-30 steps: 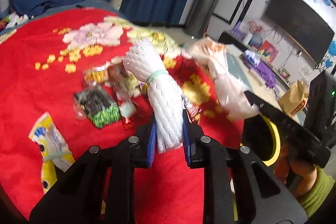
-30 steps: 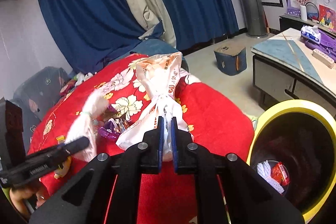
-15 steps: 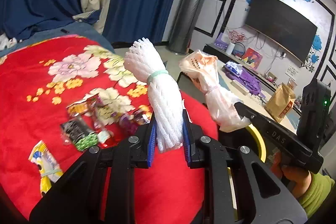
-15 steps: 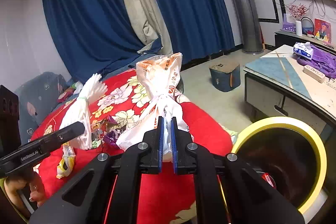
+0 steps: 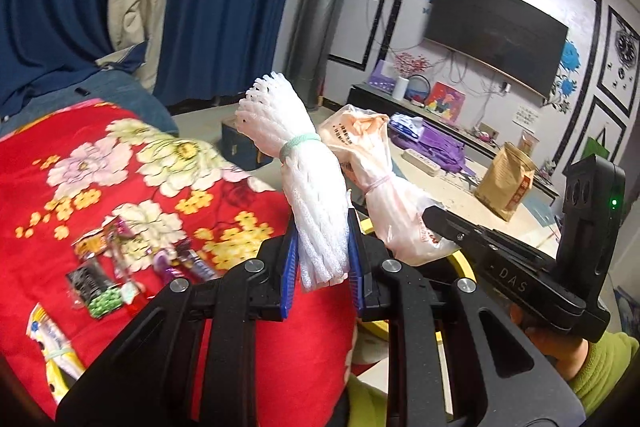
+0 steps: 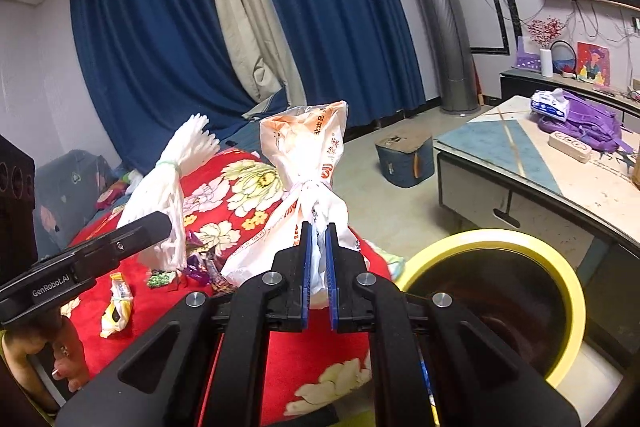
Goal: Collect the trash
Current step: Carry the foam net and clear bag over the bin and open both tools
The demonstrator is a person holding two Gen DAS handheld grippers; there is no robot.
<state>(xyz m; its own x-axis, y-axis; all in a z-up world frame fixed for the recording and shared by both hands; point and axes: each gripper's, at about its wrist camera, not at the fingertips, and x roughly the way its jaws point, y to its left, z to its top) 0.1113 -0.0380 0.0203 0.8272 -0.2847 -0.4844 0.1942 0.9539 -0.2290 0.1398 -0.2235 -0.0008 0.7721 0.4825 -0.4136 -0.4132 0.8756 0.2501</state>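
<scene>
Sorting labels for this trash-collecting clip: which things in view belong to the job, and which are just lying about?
Job:
white foam netting bundle in left gripper
tied plastic bag in right gripper
yellow-rimmed bin
wrappers on red blanket

Lying about:
purple backpack
tissue pack
brown paper bag

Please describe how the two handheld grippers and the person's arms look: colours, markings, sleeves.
Both grippers, left gripper and right gripper, are matte black with silver screws and blue-lined fingers. White lettering reads "GenRobot.AI" on the left, "DAS" on the right. A green light glows there. The sleeve is lime green.

Blue curtains (image 6: 168, 39), wall TV (image 5: 496, 31), purple backpack (image 6: 580, 123) on low table (image 6: 520, 163).
</scene>
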